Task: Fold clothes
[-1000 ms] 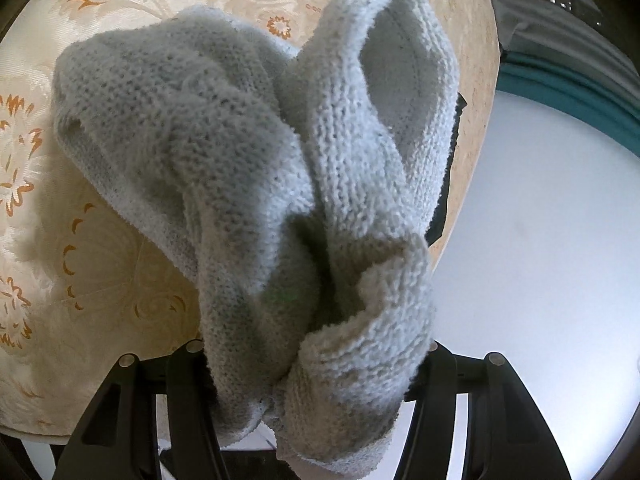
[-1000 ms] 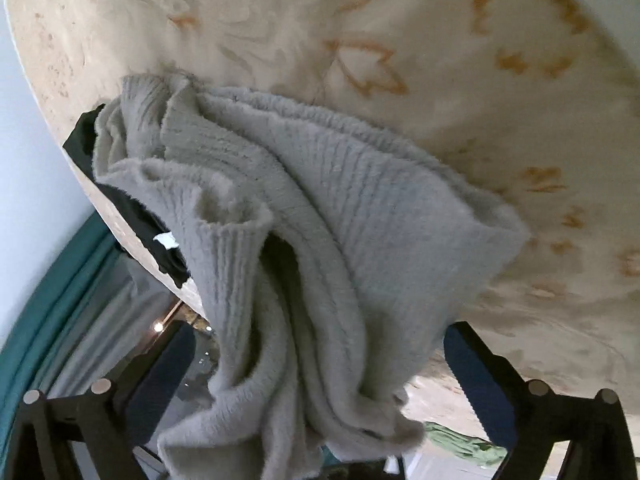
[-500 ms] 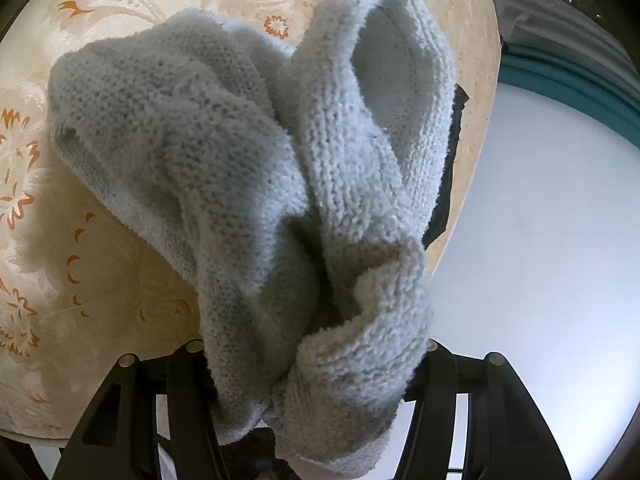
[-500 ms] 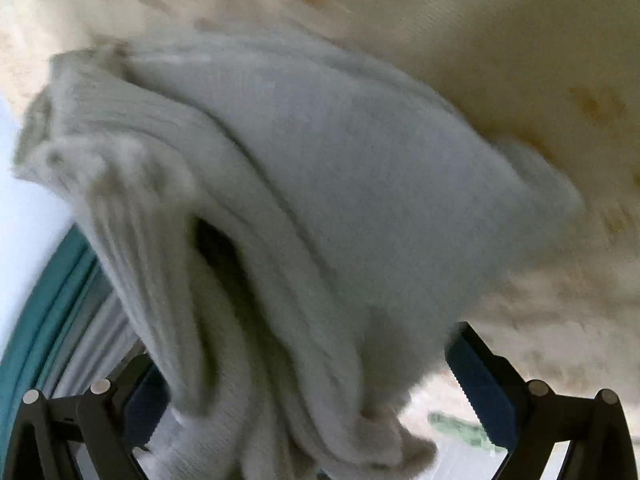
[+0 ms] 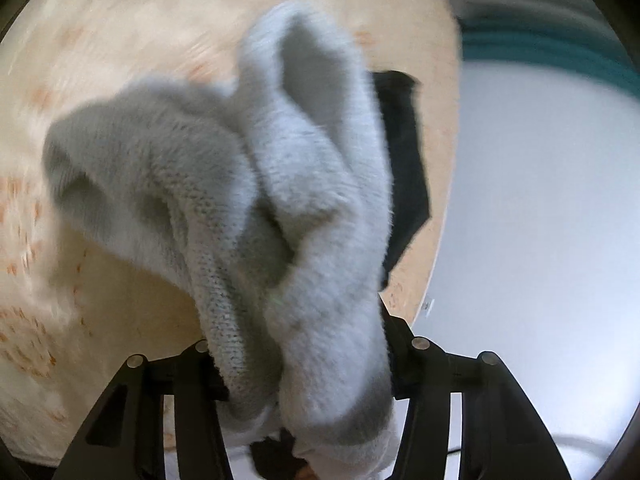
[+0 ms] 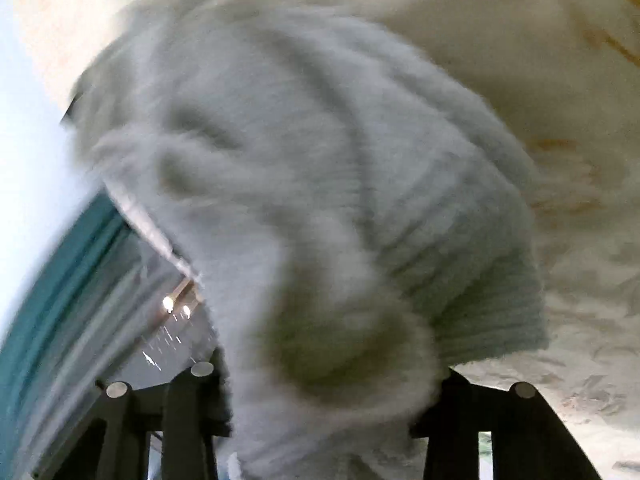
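Observation:
A light grey knitted sweater [image 5: 256, 184] hangs bunched over the cream patterned tablecloth [image 5: 100, 60]. My left gripper [image 5: 304, 380] is shut on a thick fold of it, with the cloth filling the gap between the fingers. In the right wrist view the same sweater [image 6: 320, 168] is blurred and fills most of the frame. My right gripper [image 6: 320, 404] is shut on another bunch of it, near the ribbed hem [image 6: 492, 304]. The fingertips of both grippers are hidden by the knit.
A black garment [image 5: 404, 152] lies on the table near its right edge, behind the sweater. Beyond the table edge [image 5: 444, 184] is pale floor [image 5: 540, 220] and a teal and grey strip [image 5: 540, 48]. The tablecloth shows in the right wrist view [image 6: 560, 60].
Both grippers have moved with the sweater, and both views are now blurred. The right gripper has closed in on the cloth. More of the black garment shows in the left wrist view.

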Demonstrator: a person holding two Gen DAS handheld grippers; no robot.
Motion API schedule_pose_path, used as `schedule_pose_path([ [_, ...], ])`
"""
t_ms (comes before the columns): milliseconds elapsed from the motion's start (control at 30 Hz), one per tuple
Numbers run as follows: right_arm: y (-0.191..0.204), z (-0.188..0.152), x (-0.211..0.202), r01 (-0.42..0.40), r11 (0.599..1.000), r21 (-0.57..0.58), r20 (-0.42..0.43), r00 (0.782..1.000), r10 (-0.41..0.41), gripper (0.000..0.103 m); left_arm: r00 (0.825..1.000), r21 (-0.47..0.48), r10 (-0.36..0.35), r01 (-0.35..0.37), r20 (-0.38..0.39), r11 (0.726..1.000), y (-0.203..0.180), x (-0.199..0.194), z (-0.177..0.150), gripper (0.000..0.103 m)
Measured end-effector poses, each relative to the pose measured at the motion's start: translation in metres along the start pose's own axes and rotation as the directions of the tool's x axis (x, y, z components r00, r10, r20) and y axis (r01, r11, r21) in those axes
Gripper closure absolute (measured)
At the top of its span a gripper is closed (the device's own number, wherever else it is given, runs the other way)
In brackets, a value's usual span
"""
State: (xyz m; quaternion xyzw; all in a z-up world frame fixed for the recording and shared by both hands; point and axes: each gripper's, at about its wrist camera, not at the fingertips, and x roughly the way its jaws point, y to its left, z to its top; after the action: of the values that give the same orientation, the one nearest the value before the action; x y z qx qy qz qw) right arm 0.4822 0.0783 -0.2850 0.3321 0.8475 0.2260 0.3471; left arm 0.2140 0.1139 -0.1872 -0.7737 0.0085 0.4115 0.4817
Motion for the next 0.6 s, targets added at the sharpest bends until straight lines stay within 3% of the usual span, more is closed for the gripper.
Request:
schedule_pose_path([
  [100,0.054,-0.011,0.004,0.022,0.981,-0.192,-0.002,1.0,-0.023,0.062,0.999,0.14,-0.008,0.002,0.043,0.99,-0.051,-0.012,0.001,0.053],
  [200,0.118,-0.023,0.012,0.01,0.93,-0.368,-0.001,1.0,-0.012,0.063,0.995,0.231,-0.056,0.036,0.084,0.972,-0.098,-0.02,0.007,0.054],
  [367,0.228,-0.045,0.035,-0.062,0.8,-0.597,-0.041,0.998,0.047,0.064,0.972,0.322,-0.196,0.146,0.128,0.936,-0.166,-0.032,0.023,0.054],
  [500,0.314,-0.061,0.053,-0.159,0.664,-0.73,-0.106,0.987,0.12,0.064,0.94,0.435,-0.318,0.238,0.12,0.868,-0.233,-0.028,0.044,0.054],
  [600,0.315,-0.102,0.055,-0.194,0.588,-0.785,-0.138,0.981,0.138,0.064,0.923,0.474,-0.367,0.275,0.113,0.837,-0.264,-0.007,0.064,0.054],
])
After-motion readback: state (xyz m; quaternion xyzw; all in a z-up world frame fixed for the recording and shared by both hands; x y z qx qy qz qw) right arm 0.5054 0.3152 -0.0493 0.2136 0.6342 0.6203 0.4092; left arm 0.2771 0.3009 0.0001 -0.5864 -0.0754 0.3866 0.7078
